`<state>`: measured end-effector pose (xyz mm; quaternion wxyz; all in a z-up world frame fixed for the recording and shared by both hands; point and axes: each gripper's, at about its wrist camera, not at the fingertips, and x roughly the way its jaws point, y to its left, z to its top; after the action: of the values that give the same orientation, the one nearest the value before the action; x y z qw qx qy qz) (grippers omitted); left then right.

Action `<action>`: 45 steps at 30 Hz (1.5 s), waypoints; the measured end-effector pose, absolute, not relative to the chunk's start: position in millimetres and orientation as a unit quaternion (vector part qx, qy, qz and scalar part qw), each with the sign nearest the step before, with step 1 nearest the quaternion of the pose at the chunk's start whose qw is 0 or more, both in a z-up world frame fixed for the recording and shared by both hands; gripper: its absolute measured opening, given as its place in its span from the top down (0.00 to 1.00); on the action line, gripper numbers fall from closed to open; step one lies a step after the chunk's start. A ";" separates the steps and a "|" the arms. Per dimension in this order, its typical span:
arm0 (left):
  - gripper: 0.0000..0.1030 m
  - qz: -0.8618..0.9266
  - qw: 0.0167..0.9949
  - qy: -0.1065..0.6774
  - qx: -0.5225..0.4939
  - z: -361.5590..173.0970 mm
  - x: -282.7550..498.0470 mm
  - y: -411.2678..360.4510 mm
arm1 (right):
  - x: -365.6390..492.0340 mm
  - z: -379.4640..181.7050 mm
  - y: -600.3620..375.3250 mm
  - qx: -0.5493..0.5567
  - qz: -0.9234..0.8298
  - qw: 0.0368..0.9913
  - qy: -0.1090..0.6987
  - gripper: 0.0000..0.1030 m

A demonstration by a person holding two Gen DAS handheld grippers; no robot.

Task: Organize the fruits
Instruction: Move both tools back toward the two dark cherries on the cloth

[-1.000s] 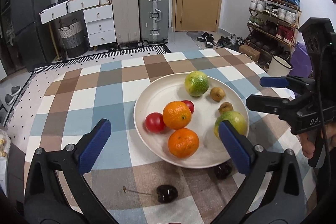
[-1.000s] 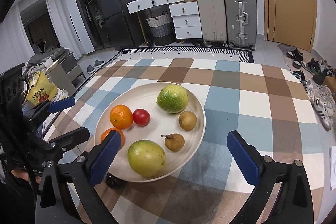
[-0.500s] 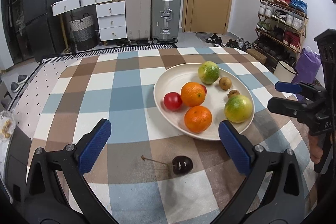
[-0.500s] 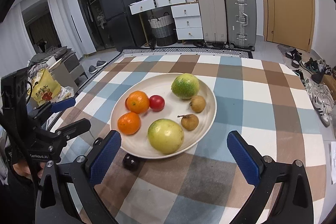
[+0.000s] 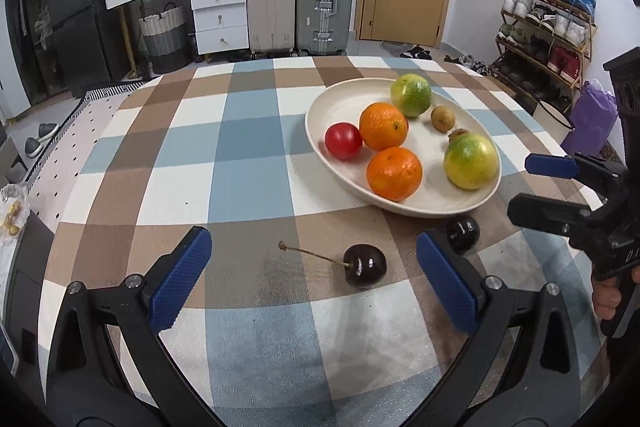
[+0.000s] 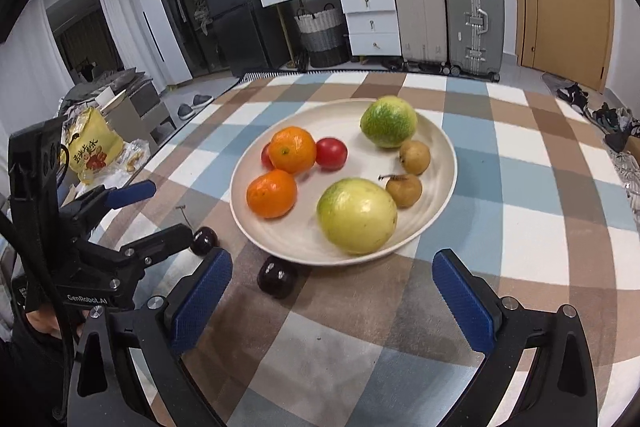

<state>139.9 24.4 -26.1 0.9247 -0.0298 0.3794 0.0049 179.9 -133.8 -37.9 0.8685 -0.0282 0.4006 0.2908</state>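
Observation:
A cream plate point(image 5: 344, 99) point(image 6: 442, 147) on the checked tablecloth holds two oranges point(image 5: 394, 173), red tomatoes point(image 5: 343, 141), two green-yellow fruits point(image 6: 357, 215) and two small brown fruits point(image 6: 405, 189). A dark cherry with a stem point(image 5: 365, 265) lies on the cloth between the fingers of my left gripper point(image 5: 314, 277), which is open. A second dark cherry point(image 5: 463, 234) point(image 6: 277, 279) rests against the plate's near rim. My right gripper point(image 6: 332, 303) is open and empty, just short of that cherry.
Suitcases point(image 5: 326, 1), white drawers point(image 5: 218, 15) and a woven basket point(image 5: 164, 35) stand behind the table. A shoe rack point(image 5: 548, 27) is at the right. A yellow bag point(image 6: 94, 147) lies past the table's left edge. A hand point(image 5: 608, 297) holds the right gripper's handle.
Both grippers have pulled back from the plate and dropped lower. The stemmed cherry now lies between the left fingers, and the second cherry shows near the right gripper.

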 end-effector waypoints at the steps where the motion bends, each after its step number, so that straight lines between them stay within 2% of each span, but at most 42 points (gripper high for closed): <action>1: 0.01 0.005 0.923 0.383 -0.029 -27.7 141.0 23.8 | 180.5 -41.1 -133.2 -0.027 0.294 0.864 0.407 0.01; 8: 0.01 0.007 0.921 0.388 -0.019 -33.2 144.4 21.5 | 181.0 -54.8 -127.9 -0.036 0.300 0.854 0.424 0.04; 12: 0.01 0.006 0.919 0.394 -0.022 -35.5 145.7 22.9 | 179.4 -60.9 -120.8 -0.045 0.309 0.847 0.431 0.18; 14: 0.01 0.001 0.918 0.395 -0.029 -36.5 147.1 24.5 | 177.3 -62.8 -117.6 -0.050 0.313 0.844 0.432 0.19; 16: 0.01 0.005 0.917 0.398 -0.031 -37.7 147.2 26.1 | 174.5 -63.6 -114.4 -0.054 0.316 0.843 0.431 0.25; 32: 0.02 -0.027 0.901 0.427 -0.070 -49.9 154.5 28.3 | 169.4 -67.1 -101.9 -0.065 0.328 0.840 0.427 0.47; 35: 0.03 -0.034 0.897 0.433 -0.083 -53.3 157.0 29.5 | 169.4 -67.0 -100.4 -0.067 0.332 0.839 0.426 0.48; 40: 0.09 -0.052 0.895 0.433 -0.096 -55.5 158.1 27.8 | 169.7 -67.5 -100.3 -0.060 0.338 0.836 0.427 0.54; 45: 0.21 -0.061 0.897 0.430 -0.089 -55.4 159.0 21.8 | 169.0 -67.8 -96.6 -0.063 0.339 0.836 0.427 0.58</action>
<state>159.0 21.8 -55.4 0.8965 -0.0890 0.4297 -0.0608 169.0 -96.6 -67.8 0.8357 -0.0629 0.4271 0.3394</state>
